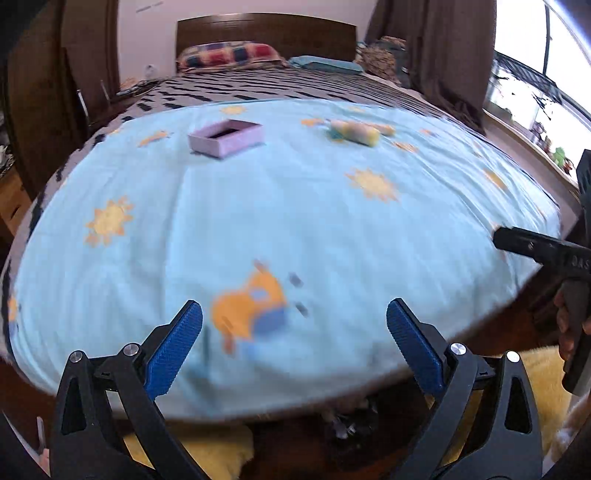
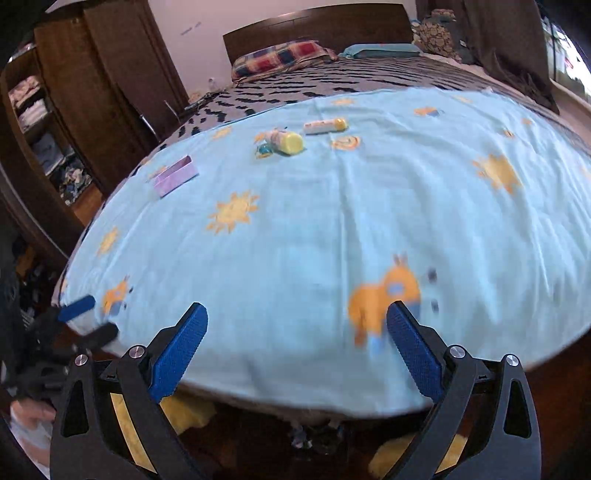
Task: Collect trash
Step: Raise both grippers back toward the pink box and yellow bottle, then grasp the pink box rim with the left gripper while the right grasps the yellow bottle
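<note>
Matt cotton-like sheet [image 2: 332,221], glossy dark wooden headboard [image 2: 317,26].

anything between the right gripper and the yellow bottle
Only bare blue sheet with sun prints lies between right gripper and yellow bottle, per the right wrist view.

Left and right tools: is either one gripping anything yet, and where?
Nothing is held. The left tool and right tool are both open and empty above the blue sheet.

Bare sheet [image 2: 332,229] before box [image 2: 176,175]
</note>
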Motion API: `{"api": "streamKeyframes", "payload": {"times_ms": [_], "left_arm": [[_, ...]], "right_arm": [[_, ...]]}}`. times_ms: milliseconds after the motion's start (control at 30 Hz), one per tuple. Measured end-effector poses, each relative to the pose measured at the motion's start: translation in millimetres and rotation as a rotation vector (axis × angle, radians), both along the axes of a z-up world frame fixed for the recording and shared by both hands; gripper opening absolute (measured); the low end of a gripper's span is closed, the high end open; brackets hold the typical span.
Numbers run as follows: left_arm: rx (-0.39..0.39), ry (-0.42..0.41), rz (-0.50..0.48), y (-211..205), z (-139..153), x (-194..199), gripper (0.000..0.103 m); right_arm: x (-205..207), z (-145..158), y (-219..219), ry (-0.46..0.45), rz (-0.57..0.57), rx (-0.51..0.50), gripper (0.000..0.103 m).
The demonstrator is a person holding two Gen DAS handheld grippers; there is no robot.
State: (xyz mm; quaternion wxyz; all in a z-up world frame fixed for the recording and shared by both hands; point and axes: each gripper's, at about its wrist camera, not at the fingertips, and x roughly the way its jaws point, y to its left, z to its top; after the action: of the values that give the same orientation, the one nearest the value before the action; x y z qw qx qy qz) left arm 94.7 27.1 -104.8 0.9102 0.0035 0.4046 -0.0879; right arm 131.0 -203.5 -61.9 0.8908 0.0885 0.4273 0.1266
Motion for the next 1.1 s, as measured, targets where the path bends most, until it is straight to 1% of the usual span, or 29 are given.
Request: {"api": "streamKeyframes", "payload": {"times_ms": [133, 200, 333, 467, 567, 633, 667, 733, 800, 867, 933, 967, 1033, 1067, 1100], "left_arm": [[-0.001, 0.005, 0.056, 14, 8, 39, 0.095], [-0.003, 0.007, 0.076, 26, 8, 52, 0.095], [-0.027, 0.003, 0.103, 30, 16, 87, 0.095], [-0.015, -0.012, 0.127, 33, 23, 117, 0.095], [0.009, -0.030, 0.144, 34, 29, 140, 0.095], [0.021, -0.035, 0.148, 35, 31, 154, 0.095], [0.021, -0.035, 0.146, 35, 32, 159, 0.095], [0.020, -0.039, 0.128, 33, 32, 168, 0.095], [0.020, -0.046, 0.105, 28, 32, 176, 0.094], [0.032, -0.048, 0.085, 22, 30, 182, 0.089], [0.044, -0.036, 0.065, 16, 25, 191, 0.075], [0.047, -0.030, 0.058, 13, 23, 195, 0.072], [0.054, -0.022, 0.041, 10, 18, 201, 0.061], [0.058, -0.020, 0.036, 8, 16, 202, 0.059], [0.060, -0.017, 0.027, 7, 14, 204, 0.054]], "right_arm": [[34, 3, 4, -0.009, 0.004, 0.001, 0.098], [52, 5, 9, -0.015, -0.003, -0.005, 0.098], [81, 5, 18, -0.013, -0.001, -0.016, 0.098], [109, 3, 31, -0.021, 0.018, -0.054, 0.097], [127, 2, 37, -0.031, 0.028, -0.076, 0.090], [139, 2, 38, -0.037, 0.028, -0.085, 0.080], [146, 1, 38, -0.036, 0.029, -0.086, 0.078], [159, -1, 39, -0.030, 0.030, -0.090, 0.069], [171, -3, 40, -0.026, 0.029, -0.093, 0.066], [181, -4, 42, -0.023, 0.028, -0.095, 0.066], [192, -6, 45, -0.018, 0.033, -0.093, 0.062], [196, -7, 46, -0.016, 0.034, -0.094, 0.061], [203, -10, 49, -0.010, 0.042, -0.098, 0.058], [207, -13, 51, -0.003, 0.050, -0.097, 0.057], [210, -15, 52, 0.004, 0.055, -0.094, 0.056]]}}
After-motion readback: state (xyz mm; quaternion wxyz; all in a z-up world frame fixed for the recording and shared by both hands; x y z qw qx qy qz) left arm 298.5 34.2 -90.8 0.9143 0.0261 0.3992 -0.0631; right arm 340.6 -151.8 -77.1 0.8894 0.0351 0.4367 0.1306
